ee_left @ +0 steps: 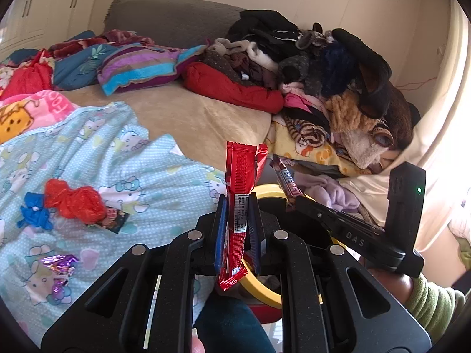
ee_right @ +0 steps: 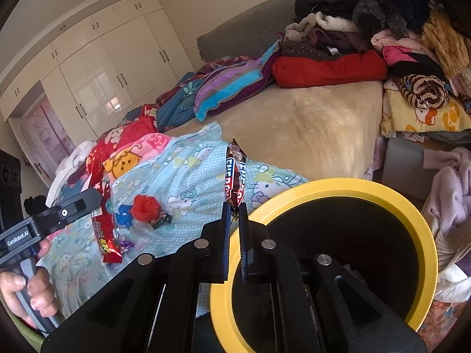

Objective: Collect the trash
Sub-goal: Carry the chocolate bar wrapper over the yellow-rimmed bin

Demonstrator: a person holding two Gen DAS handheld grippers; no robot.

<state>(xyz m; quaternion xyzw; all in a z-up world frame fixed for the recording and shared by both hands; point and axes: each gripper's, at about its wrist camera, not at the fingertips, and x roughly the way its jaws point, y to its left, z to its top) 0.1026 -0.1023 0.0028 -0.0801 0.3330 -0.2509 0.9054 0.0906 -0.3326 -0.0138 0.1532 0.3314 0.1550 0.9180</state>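
My left gripper is shut on a long red snack wrapper that stands upright between its blue pads. Just behind it is the yellow-rimmed black bin. My right gripper is shut on a brown candy-bar wrapper, held above the bin's near-left rim. On the light-blue cartoon blanket lie a crumpled red bag, a blue scrap, a dark wrapper and purple foil. The left gripper with its red wrapper shows at the left of the right wrist view.
A tall pile of clothes covers the bed's far right side, with folded blankets along the back. White wardrobes line the far wall. A lilac garment lies right of the bin. A hand grips the left handle.
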